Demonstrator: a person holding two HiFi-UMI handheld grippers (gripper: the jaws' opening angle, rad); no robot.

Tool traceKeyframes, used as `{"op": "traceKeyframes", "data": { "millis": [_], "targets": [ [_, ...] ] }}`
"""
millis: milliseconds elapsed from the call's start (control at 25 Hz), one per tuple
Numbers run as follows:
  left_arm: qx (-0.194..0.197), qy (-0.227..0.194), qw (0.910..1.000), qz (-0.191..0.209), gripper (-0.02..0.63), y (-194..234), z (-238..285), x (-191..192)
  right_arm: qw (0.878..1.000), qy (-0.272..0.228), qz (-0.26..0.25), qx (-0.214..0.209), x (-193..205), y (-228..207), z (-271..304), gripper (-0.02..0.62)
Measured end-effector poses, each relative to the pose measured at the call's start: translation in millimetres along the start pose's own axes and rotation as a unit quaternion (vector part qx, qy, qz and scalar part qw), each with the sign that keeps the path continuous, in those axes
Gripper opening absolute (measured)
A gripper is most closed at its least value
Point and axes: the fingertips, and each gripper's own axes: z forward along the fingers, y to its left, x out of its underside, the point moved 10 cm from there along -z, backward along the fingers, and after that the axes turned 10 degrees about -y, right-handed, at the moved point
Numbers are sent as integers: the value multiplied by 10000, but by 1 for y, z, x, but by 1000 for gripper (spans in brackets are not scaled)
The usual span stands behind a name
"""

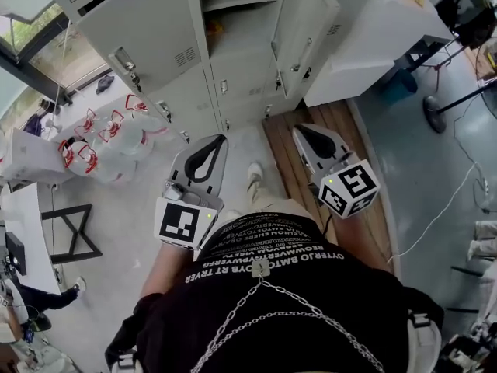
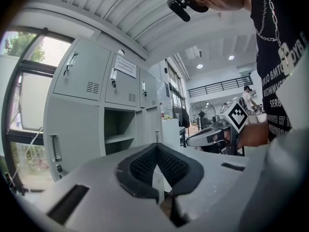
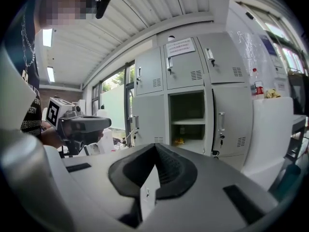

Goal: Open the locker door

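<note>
We hold the left claw point(image 2: 156, 146) and the right claw point(image 3: 155, 146) pressed closed on nothing, well back from the lockers point(image 1: 233, 76). The middle compartment point(image 3: 187, 115) gapes open; the doors point(image 3: 181, 64) above it are shut. Any handle point(image 3: 220, 122) we take wants a spread claw and a hinge-following pull.

Locker corner of an industrial workshop hall

Grey steel lockers point(image 1: 233, 61) stand in a bank under a ribbed metal ceiling point(image 3: 140, 18), beside tall windows point(image 2: 29, 95). A big fan point(image 2: 200, 115) and a railed upper gallery point(image 2: 219, 86) show farther down the hall. Water jugs point(image 1: 109, 142) crowd the floor, and a white counter point(image 1: 380, 29) flanks the lockers.
</note>
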Motion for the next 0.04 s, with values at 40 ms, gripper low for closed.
{"op": "traceKeyframes", "data": {
  "millis": [40],
  "targets": [
    [8,-6,10000,-4,3,-1,5,2,10000,2,6,15,1,-5,-1,-3]
  ]
}}
